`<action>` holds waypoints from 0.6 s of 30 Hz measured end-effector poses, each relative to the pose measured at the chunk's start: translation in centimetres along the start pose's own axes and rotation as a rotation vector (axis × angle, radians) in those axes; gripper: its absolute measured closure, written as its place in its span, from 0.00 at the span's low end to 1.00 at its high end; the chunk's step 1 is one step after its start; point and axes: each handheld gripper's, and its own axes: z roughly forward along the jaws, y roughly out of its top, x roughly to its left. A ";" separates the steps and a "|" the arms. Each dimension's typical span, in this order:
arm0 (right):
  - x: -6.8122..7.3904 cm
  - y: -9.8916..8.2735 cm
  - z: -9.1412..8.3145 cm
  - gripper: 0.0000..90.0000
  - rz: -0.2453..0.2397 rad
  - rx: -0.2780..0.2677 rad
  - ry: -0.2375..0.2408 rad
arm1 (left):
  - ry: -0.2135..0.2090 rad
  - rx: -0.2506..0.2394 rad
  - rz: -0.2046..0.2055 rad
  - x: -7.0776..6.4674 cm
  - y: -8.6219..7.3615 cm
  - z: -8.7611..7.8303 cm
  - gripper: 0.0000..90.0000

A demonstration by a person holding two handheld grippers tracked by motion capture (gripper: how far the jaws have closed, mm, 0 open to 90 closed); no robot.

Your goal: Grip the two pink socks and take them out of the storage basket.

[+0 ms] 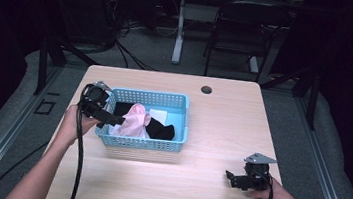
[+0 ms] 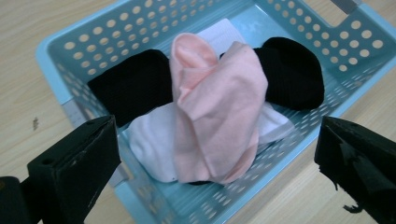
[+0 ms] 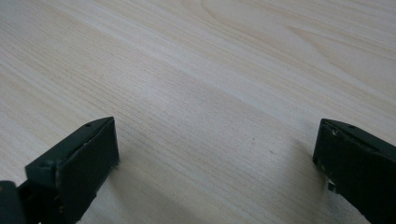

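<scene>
Left gripper (image 1: 112, 119) sits at the left rim of the blue perforated basket (image 1: 183, 111), held by the person's left hand (image 1: 73, 123); jaws spread wide, nothing between them. In the left gripper view the jaws frame the basket's near corner, with the pink sock (image 2: 219, 112) straight ahead, draped over the pile in the middle of the basket. Under it: a white sock (image 2: 152, 149) at the near side, black socks (image 2: 294, 70) on both sides, mostly covered, so how many is unclear. A flat white piece (image 2: 219, 32) peeks out behind the pink one; can't tell what it is. Basket's far rim and right side are cut off in that view.

Right gripper (image 1: 230, 177) is low over the table (image 1: 223, 115) near the front right corner, well apart from the basket, in the right hand (image 1: 279, 196). Jaws spread, empty; the right gripper view has bare wood grain between them. Can't tell if the jaw tips touch the table.

Background beyond the table is dark; a chair (image 1: 242, 31) and cables barely make out.
</scene>
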 end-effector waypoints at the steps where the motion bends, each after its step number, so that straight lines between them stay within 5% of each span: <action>1: 0.0 0.0 0.0 0.00 0.001 -0.001 -0.002 | -0.007 0.010 0.004 -0.1 0.2 0.2 0.00; 16: 0.0 0.0 0.0 0.00 0.001 0.000 -0.001 | -0.006 0.127 0.066 -1.9 2.3 3.9 0.00; 18: 0.0 0.0 0.0 0.00 0.001 0.000 -0.001 | 0.029 0.146 0.081 -2.1 2.6 4.9 0.02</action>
